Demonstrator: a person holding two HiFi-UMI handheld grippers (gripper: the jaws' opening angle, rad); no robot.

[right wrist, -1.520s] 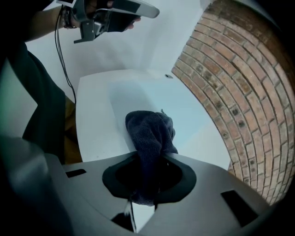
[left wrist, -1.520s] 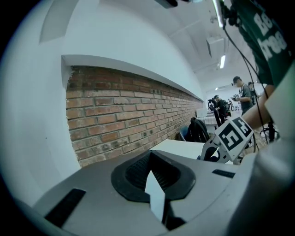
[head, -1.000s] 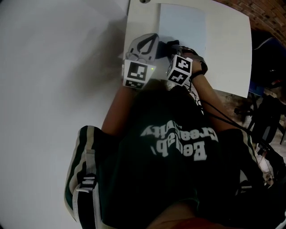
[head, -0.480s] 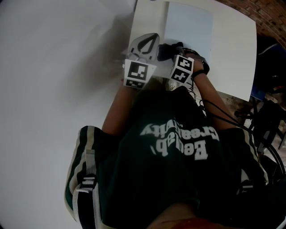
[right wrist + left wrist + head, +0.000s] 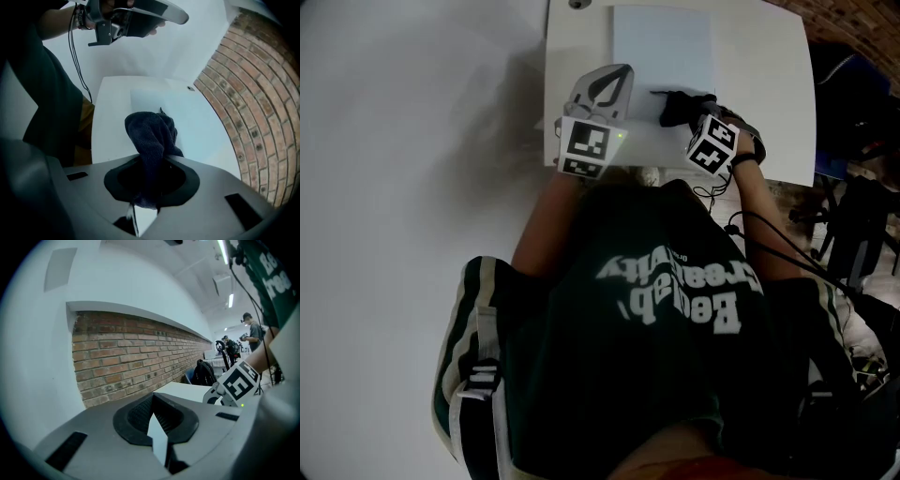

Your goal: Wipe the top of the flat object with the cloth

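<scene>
one cloth point(image 5: 152, 136), pinched in right claw point(image 5: 150, 185), left claw point(image 5: 157, 425) closed

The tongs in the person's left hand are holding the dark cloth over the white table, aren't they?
No, the right tongs hold the dark cloth over the white table; the left tongs hold nothing. The right gripper view shows it.

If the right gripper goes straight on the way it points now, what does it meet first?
Likely the pale flat object on the white table; the dark cloth held by the right gripper would press on it first. Depth is unclear.
</scene>
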